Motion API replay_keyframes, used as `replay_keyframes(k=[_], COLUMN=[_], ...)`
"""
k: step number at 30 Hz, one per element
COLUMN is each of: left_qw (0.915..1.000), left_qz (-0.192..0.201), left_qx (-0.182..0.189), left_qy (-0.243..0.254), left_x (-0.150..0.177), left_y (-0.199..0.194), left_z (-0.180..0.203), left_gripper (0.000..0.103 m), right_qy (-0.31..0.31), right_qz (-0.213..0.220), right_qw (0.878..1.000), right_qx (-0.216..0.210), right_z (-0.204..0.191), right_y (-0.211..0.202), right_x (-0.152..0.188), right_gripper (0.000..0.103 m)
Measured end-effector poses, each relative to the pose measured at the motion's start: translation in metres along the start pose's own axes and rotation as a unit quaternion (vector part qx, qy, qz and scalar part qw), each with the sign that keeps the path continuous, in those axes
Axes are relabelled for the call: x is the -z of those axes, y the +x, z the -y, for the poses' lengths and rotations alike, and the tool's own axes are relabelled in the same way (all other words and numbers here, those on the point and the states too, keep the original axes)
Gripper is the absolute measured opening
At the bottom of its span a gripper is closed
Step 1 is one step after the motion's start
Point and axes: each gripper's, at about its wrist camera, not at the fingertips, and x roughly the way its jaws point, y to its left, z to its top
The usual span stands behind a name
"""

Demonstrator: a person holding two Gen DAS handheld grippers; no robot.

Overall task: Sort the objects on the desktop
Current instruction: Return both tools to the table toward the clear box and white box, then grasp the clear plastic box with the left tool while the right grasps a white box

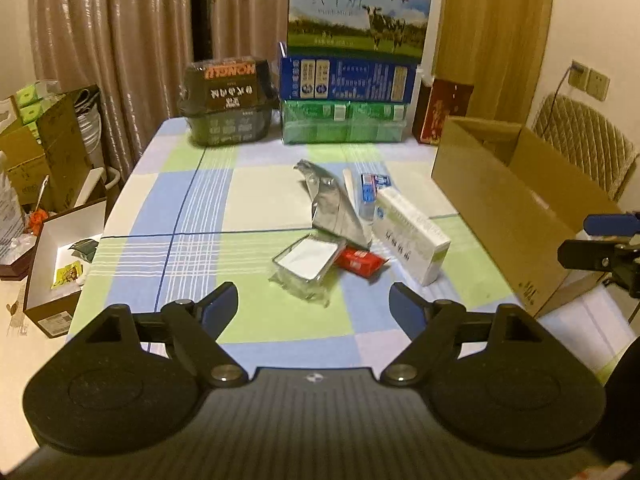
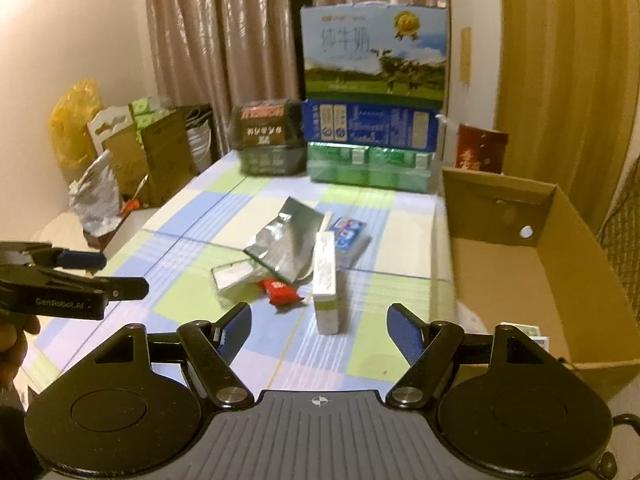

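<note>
You are holding the left gripper [image 1: 314,300] and the right gripper [image 2: 319,320] with jaws spread wide and empty, both hovering above the near part of the table [image 1: 200,200]. The clutter is lying mid-table, left of the cardboard box [image 2: 536,264]: the white carton [image 2: 326,280] is lying partly over the foil pouch [image 2: 286,246], with the red packet [image 2: 280,291] beside it. If you are closing on the carton carelessly, you are risking dragging the pouch along or knocking the packet away.

Bare tablecloth [image 1: 192,240] lies open left of the clutter; cardboard box [image 1: 500,204] walls the right.
</note>
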Motion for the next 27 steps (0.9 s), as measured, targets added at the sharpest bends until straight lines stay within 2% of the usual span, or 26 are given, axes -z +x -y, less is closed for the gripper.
replay_keyframes(k=[6, 17, 27], left_qw=[0.9990, 0.9901, 0.9851], left_qz=[-0.016, -0.041, -0.044], left_qx=[0.021, 0.059, 0.079], left_qy=[0.035, 0.120, 0.146], left_x=[0.001, 0.002, -0.003], left_y=[0.031, 0.113, 0.169], left_z=[-0.008, -0.015, -0.033], left_gripper=[0.080, 0.080, 0.080], right_qy=[-0.006, -0.032, -0.050], right_qz=[-0.021, -0.052, -0.070], right_qw=[1.000, 0.998, 0.996], right_qx=[-0.003, -0.008, -0.003], right_z=[-0.003, -0.001, 0.007], right_y=[0.032, 0.101, 0.150], right_x=[0.005, 0.009, 0.009], right_gripper=[0.072, 0.072, 0.072])
